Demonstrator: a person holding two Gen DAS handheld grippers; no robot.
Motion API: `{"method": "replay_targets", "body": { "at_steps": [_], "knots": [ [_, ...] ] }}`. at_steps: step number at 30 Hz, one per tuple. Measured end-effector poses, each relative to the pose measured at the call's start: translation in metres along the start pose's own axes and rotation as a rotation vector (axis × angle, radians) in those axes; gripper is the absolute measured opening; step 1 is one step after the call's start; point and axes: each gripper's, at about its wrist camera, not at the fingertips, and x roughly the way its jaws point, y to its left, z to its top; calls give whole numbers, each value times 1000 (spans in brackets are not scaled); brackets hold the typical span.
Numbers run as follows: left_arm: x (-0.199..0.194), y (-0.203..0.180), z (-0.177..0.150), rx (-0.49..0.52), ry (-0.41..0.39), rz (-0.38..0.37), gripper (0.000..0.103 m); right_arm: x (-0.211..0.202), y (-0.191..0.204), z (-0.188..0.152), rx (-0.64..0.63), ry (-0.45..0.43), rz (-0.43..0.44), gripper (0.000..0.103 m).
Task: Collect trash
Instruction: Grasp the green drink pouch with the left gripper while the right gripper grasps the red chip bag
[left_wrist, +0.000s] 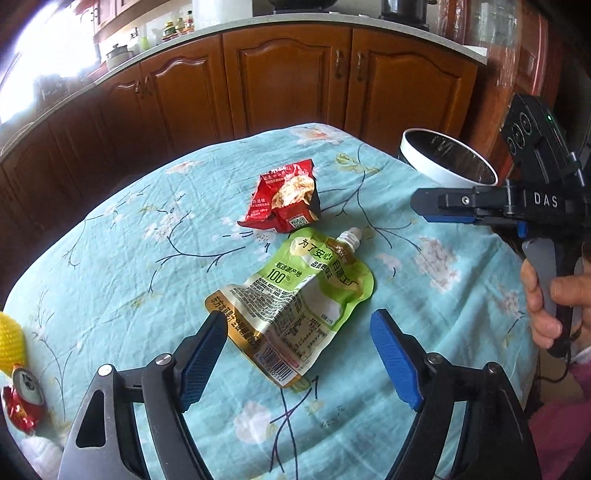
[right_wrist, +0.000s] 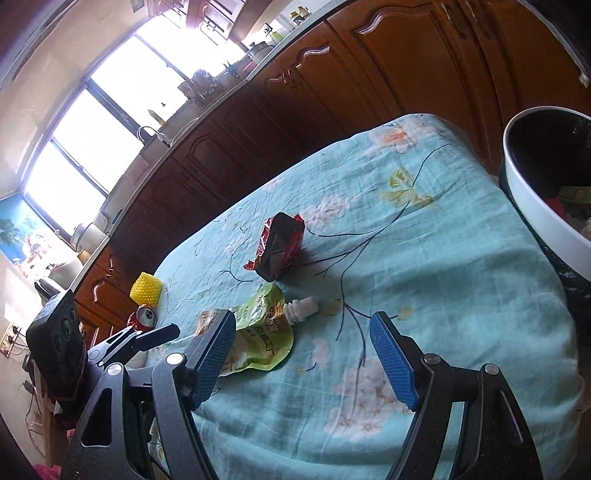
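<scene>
Blue-padded fingers of the left gripper fill the bottom of the left wrist view, jaws spread wide with nothing pressed between the pads. Under them, flat on the floral turquoise tablecloth, lies a green spouted drink pouch; its barcoded lower end sits in the gap between the two fingers, and the pads stand clear of it on either side. Just beyond its white spout rests a crumpled red snack wrapper, touching or nearly touching the pouch's top edge.

At the right of this view the right gripper appears side-on, held by a hand around its grey grip (its jaw gap cannot be judged from this angle). Behind it stands a white-rimmed bin lined with a black bag, off the table's far right corner.

From the right wrist view, the right gripper shows its own jaws wide apart and empty, above bare cloth, with the pouch partly hidden behind its left finger. Only this view looks into the bin, where some coloured scraps lie. It also shows a yellow bumpy object and a crushed red can whole at the table's left edge; the left view catches them only at its margin.
</scene>
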Motion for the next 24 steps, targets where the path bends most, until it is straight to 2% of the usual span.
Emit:
{"method": "replay_targets", "body": {
  "at_steps": [4, 11, 14, 16, 17, 18, 21, 24],
  "knots": [
    [19, 0, 0, 84, 57, 1, 81, 8, 2, 2, -2, 9, 2, 77],
    [48, -18, 4, 228, 93, 143, 81, 15, -6, 12, 26, 7, 1, 78],
    [58, -23, 6, 232, 91, 180, 80, 23, -9, 18, 44, 6, 3, 78],
    [63, -18, 7, 196, 78, 191, 61, 30, -9, 22, 49, 8, 0, 78],
    [63, -14, 8, 177, 74, 198, 46, 34, -9, 25, 53, 11, 0, 78],
    [62, -10, 8, 154, 71, 203, 37, 38, -9, 28, 56, 14, 6, 78],
    [54, 1, 3, 112, 44, 184, 34, 51, -6, 36, 65, 23, 21, 75],
    [43, 3, -7, 111, 18, 182, 29, 63, -5, 44, 90, 27, 45, 75]
  ]
}}
